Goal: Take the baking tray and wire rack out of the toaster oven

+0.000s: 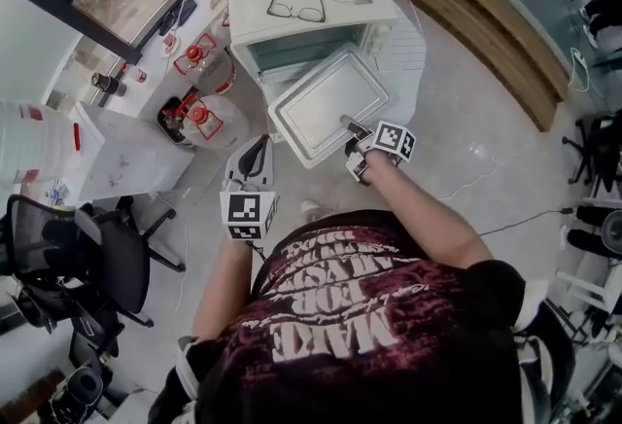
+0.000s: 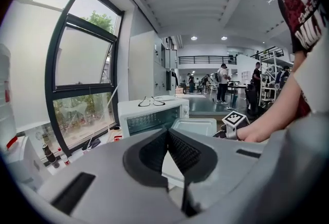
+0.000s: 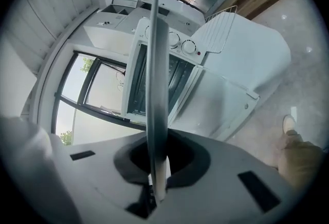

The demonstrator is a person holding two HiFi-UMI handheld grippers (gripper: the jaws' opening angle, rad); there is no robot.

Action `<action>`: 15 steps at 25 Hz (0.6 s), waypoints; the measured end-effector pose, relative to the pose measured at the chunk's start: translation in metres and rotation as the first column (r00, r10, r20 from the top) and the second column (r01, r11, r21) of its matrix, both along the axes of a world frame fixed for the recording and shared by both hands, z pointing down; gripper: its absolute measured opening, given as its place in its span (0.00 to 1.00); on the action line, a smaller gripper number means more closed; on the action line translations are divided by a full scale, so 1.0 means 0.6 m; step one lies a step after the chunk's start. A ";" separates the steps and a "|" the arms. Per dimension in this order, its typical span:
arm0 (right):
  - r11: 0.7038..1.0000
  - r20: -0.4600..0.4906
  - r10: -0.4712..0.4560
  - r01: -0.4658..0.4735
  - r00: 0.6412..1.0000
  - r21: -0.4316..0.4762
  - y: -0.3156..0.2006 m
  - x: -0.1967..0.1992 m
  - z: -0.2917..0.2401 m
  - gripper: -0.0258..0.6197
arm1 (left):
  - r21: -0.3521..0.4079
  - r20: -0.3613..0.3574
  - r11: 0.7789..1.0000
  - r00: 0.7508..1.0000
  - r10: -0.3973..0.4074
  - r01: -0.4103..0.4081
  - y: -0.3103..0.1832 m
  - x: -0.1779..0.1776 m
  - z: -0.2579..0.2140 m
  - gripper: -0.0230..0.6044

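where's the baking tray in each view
head view: tray at centre, in front of the toaster oven, right gripper on its near edge
left gripper view: centre, just right of the oven
right gripper view: edge-on upright strip between the jaws
shared landmark: the toaster oven

Baking tray (image 1: 326,101) sits clamped between the fingers of the right gripper (image 1: 352,128) and extends beyond them toward the toaster oven (image 1: 311,33). Glasses (image 1: 295,4) lie on the oven. Wire rack (image 1: 408,43) lies beyond the fingers, to their right. Left gripper (image 1: 255,158) sits left of the tray, apart from it.
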State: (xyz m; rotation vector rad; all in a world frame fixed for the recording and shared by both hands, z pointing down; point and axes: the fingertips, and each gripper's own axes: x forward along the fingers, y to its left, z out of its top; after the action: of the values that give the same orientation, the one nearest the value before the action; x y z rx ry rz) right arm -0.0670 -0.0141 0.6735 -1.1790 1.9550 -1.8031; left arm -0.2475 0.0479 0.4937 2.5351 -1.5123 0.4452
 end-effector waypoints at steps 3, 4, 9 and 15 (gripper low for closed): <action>1.000 -0.010 -0.016 0.016 1.000 0.012 0.011 0.023 -0.008 0.07 | 0.018 0.005 0.999 0.999 0.040 -0.040 -0.010 0.036 -0.012 0.05; 1.000 -0.008 -0.018 0.018 1.000 0.015 0.015 0.033 -0.011 0.07 | 0.022 0.007 0.999 0.999 0.049 -0.049 -0.014 0.049 -0.016 0.05; 1.000 0.019 -0.005 0.004 1.000 0.012 0.028 0.097 -0.020 0.07 | 0.016 0.020 0.996 0.996 0.086 -0.087 -0.029 0.119 -0.021 0.05; 0.999 0.029 -0.029 0.028 0.999 0.021 0.036 0.202 -0.038 0.07 | 0.024 0.006 0.994 0.994 0.106 -0.106 -0.050 0.245 -0.038 0.05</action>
State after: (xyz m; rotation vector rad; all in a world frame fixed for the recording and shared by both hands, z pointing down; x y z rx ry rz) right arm 0.0544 0.0072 0.6507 -1.1176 1.9794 -1.7990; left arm -0.1004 0.0180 0.4708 2.6435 -1.3979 0.4500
